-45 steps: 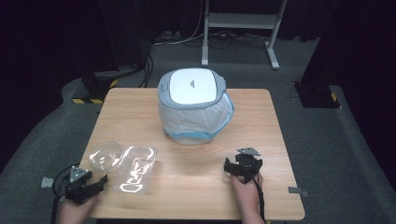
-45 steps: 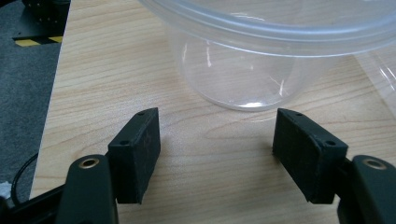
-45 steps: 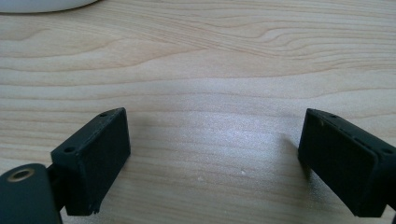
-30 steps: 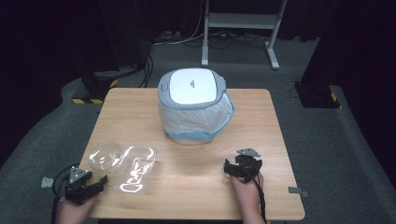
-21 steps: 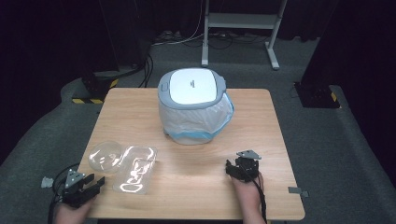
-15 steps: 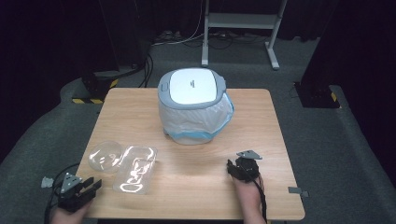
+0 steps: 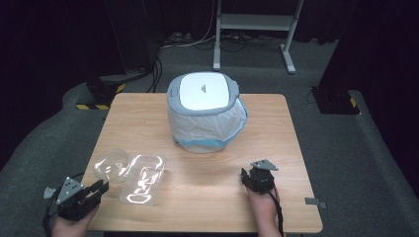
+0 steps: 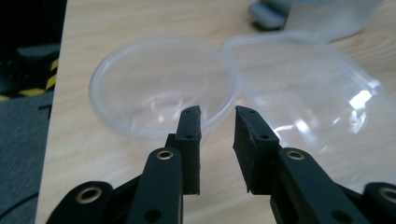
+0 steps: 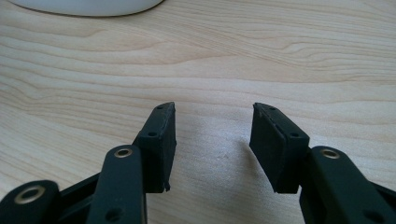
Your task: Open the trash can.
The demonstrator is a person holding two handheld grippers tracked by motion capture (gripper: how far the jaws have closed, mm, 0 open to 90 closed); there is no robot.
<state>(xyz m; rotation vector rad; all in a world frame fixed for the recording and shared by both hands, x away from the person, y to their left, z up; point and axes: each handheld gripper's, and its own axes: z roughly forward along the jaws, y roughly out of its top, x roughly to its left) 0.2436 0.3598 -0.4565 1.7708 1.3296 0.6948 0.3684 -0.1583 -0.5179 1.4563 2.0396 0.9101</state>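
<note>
Right now your wooden table [image 7: 148, 116] carries, toward its far middle, a bin [image 7: 205, 111] with a grey-and-white lid and a pale bag liner spilling down its sides, the biggest thing on it. Nearer your left side lie two clear plastic pieces: a rectangular clear tray [image 7: 143, 178] and, touching its left end, a round clear bowl [image 7: 111, 165]. In the left gripper view the bowl [image 8: 163, 86] sits upright and empty, its rim meeting the tray's [image 8: 317, 88] rim, with the base of the bin just beyond them.

Your left gripper [image 7: 101, 187] hangs over the near-left corner of the table, pointing toward the bowl and the tray, near them but apart from both. Its jaws have just been closing and now stand at a narrow gap, with nothing between them; seen along the gripper [image 8: 217, 116], the tips line up with the bowl's near rim without touching it.

Your right gripper [image 7: 247, 178] sits low over bare wood on the near-right part of the table, well apart from the plastic pieces and in front of the bin. Its jaws have also just been closing, yet stand moderately wide, and in the right gripper view [image 9: 212, 116] nothing but table grain lies between them.
</note>
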